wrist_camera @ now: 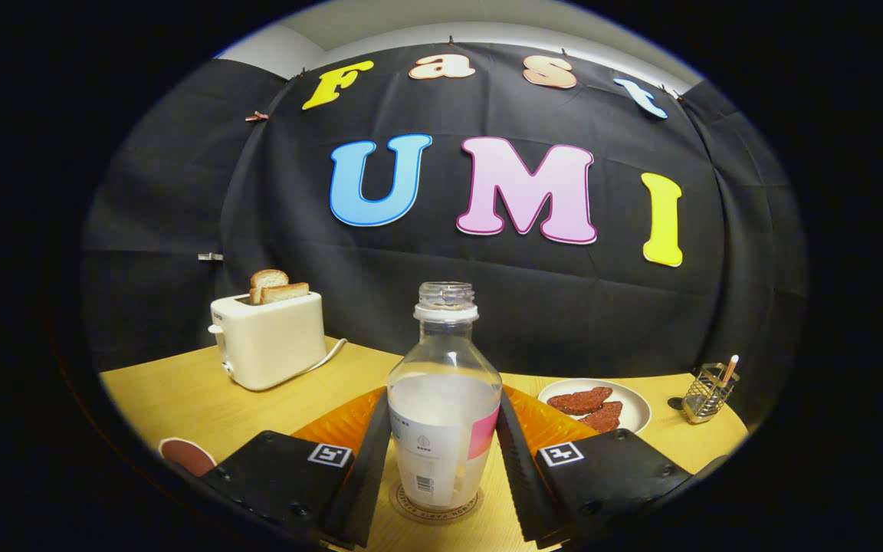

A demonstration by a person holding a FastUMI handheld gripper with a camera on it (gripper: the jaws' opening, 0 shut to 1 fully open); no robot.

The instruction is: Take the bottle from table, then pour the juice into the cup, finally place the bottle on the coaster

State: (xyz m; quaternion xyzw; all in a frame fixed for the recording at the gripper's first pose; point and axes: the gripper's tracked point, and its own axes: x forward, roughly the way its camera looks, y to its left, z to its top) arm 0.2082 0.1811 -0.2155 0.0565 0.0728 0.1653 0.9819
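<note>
in the gripper view i am seeing the bottle (445,399) standing upright between the fingers (371,452), uncapped, its base sitting on the round coaster (435,507) on the tabletop (181,399). both fingers are lying along the bottle's sides and seem to be touching it, but i cannot tell whether they are pressing or already slackening off. i am judging that the bottle is being kept vertical so nothing spills from the open neck, and that it is centred on the coaster because this is the last step of the task. a little pale liquid is showing in the lower half. a reddish rounded thing near left of the fingers, at the tabletop's near edge, may be the cup (187,456); i am not sure.

for room: the toaster (269,337) with bread is standing far left, the plate (637,406) just beyond the right finger, a wire holder (706,395) far right by the edge. straight back toward me is looking like the freest way out, and the fingers have space to spread sideways over the orange mat (338,425).
</note>
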